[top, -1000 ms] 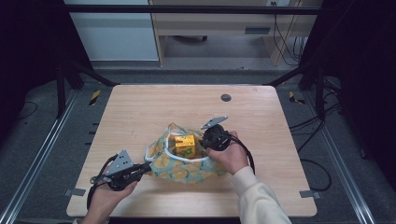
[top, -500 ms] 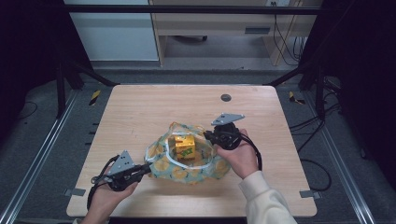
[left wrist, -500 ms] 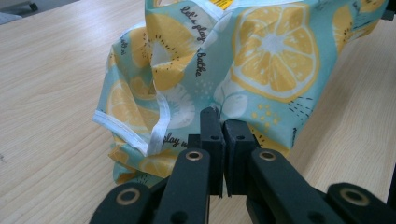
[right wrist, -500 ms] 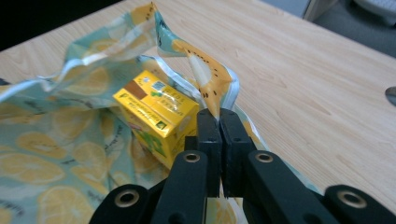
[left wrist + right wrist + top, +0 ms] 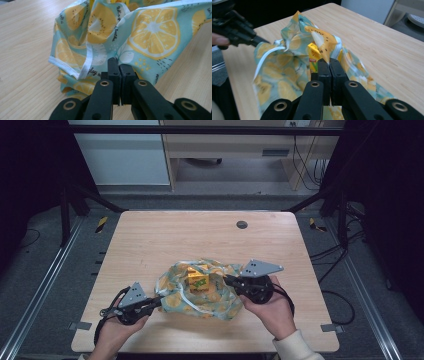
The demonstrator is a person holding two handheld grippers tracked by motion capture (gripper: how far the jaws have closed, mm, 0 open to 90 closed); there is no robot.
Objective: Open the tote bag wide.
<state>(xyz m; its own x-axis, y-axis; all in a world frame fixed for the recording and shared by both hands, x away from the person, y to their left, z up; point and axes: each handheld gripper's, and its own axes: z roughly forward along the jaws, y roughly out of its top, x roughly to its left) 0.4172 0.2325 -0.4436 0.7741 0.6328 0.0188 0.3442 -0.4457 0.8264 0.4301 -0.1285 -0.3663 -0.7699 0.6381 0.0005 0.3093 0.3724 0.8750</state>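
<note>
Left gripper [image 5: 159, 300] fingers closed, right gripper [image 5: 227, 281] fingers closed

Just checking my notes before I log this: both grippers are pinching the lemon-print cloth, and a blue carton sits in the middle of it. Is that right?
One detail is off: the carton is yellow, not blue, as the right gripper view and the high view show. The rest holds: the left gripper and the right gripper each have their jaws shut on the lemon-print cloth, with the carton in the middle of it.
</note>
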